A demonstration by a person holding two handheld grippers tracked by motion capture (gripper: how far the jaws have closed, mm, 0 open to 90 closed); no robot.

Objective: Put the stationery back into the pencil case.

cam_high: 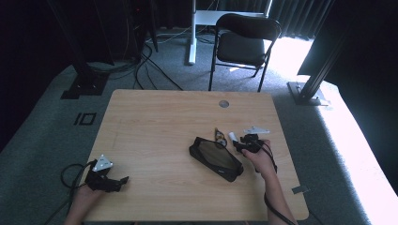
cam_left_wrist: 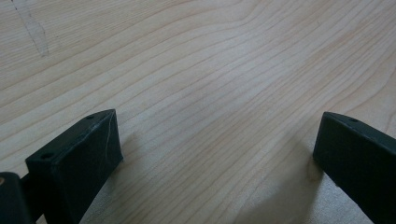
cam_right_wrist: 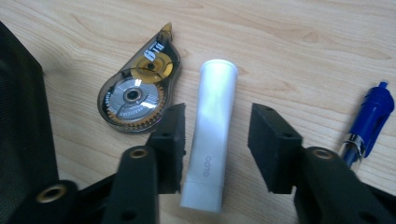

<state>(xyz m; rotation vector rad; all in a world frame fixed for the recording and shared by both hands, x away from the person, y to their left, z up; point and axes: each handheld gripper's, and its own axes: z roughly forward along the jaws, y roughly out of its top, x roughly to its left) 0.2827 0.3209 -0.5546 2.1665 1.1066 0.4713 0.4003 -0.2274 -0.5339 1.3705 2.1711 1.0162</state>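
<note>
Nearest in, the left tool [cam_high: 123,180] sits low at the front left corner of the table [cam_high: 159,122], jaws spread wide over bare wood, gripping nothing. Clearly parked.

Across to the right tool [cam_right_wrist: 215,140], and here's the action: its jaws stand open astride a white glue stick [cam_right_wrist: 211,140] lying flat on the table, one pad just beside the tube on the left side, the other with a clear gap on the right. Nothing gripped yet. The step in hand looks like picking up that glue stick.

To do it well, I'd say centre the tube between the pads first, come down until they flank its widest part, then close squarely across the barrel so the round body doesn't roll or squirt out.

Watch the neighbours: a correction tape dispenser [cam_right_wrist: 138,93] lies just beside the left pad, a blue pen [cam_right_wrist: 369,119] off to the right, and the black pencil case [cam_high: 216,159] alongside, probably where the stick is headed.
</note>
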